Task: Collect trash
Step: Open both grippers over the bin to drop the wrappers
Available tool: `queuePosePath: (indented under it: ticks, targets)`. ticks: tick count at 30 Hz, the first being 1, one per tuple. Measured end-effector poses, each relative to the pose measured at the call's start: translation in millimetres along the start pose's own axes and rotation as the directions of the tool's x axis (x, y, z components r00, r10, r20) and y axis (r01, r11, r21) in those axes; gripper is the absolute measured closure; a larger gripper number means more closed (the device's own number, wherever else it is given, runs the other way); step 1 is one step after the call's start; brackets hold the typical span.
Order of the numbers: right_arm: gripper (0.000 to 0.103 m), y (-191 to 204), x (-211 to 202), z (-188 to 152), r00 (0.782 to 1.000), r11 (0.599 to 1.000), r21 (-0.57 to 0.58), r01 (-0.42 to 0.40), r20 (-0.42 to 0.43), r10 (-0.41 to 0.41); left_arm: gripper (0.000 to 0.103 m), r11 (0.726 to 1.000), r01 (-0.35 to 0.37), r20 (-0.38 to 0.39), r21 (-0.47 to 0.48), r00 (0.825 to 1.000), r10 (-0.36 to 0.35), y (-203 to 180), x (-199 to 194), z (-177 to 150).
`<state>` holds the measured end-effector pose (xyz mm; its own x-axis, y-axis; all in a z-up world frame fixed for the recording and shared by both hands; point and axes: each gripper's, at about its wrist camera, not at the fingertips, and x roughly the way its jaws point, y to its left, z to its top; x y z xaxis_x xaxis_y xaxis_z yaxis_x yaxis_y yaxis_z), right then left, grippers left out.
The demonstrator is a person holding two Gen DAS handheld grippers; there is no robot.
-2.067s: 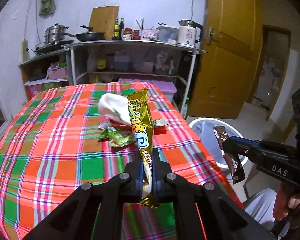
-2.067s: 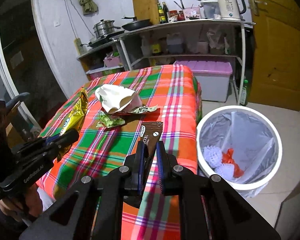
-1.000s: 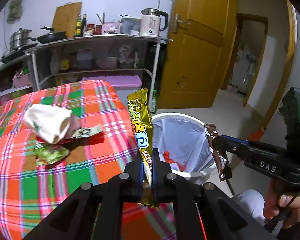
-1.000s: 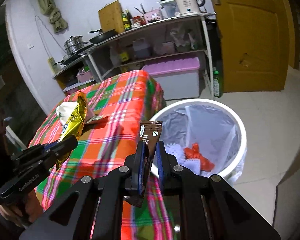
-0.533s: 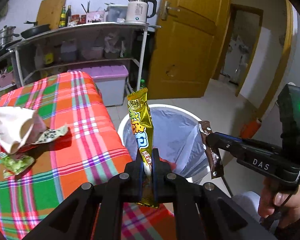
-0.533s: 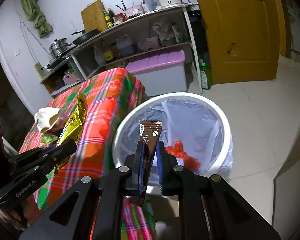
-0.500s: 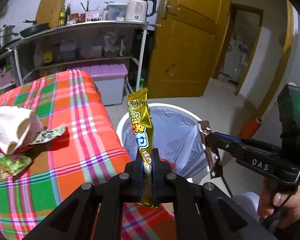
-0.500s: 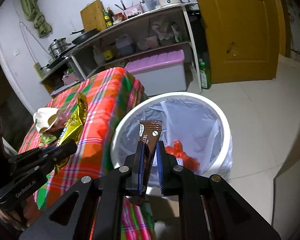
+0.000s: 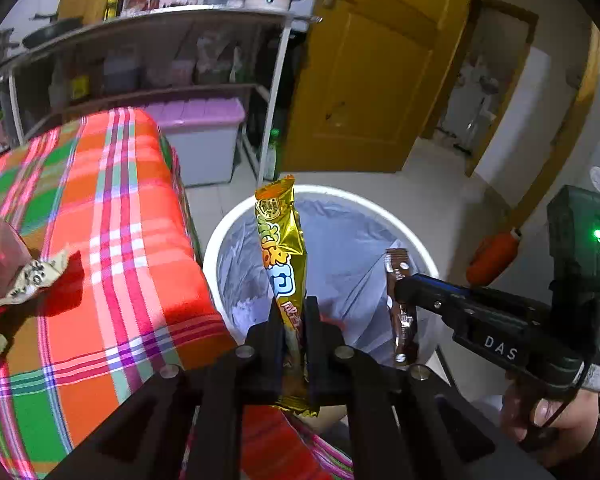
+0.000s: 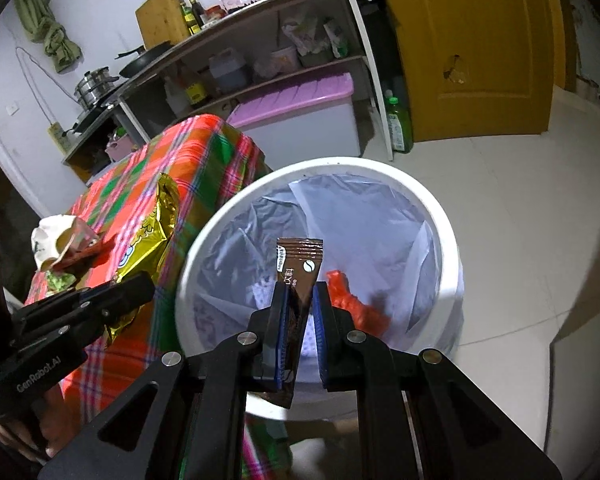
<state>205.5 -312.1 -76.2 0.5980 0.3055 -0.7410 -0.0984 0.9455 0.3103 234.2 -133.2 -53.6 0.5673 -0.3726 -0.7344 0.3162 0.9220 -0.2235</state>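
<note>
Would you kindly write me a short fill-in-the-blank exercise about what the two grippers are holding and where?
1. The left gripper is shut on a ____ snack wrapper.
2. The right gripper pinches a ____ coffee sachet.
3. Both wrappers hang above the white ____.
4. The crumpled red item lies ____ the bin.

Missing words: gold; brown; bin; inside

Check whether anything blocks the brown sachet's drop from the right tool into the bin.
Nothing visible does. The brown sachet hangs in the right tool over the open mouth of the white bin; below it lie only the liner and some red trash.
</note>
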Motion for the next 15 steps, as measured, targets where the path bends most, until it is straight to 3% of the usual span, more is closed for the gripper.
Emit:
queuePosePath:
  ticks: [3, 7, 11, 15]
  targets:
    - [0.088, -3.8, 7.5, -0.7, 1.0, 1.0, 0.003, 0.023, -0.012, -0.023, 0.087, 1.0, 0.009, -0.026, -0.018, 1.0, -0.009, 3.0, 8.0, 1.3]
    - [0.073, -7.4, 10.6, -1.1, 1.0, 1.0, 0.016, 0.023, -0.014, -0.023, 0.081, 0.999, 0.017, -0.038, -0.03, 0.999, -0.018, 5.7, 12.0, 2.7]
    - [0.073, -7.3, 8.0, -0.7, 1.0, 1.0, 0.012, 0.02, -0.006, -0.02, 0.08, 0.999, 0.019, -0.035, -0.028, 0.999, -0.02, 5.2, 12.3, 3.1]
    - [0.073, -4.0, 1.2, 0.5, 1.0, 1.0, 0.005, 0.013, 0.006, -0.013, 0.071, 0.999, 0.026, -0.024, -0.03, 0.999, -0.027, 5.2, 10.8, 3.2]
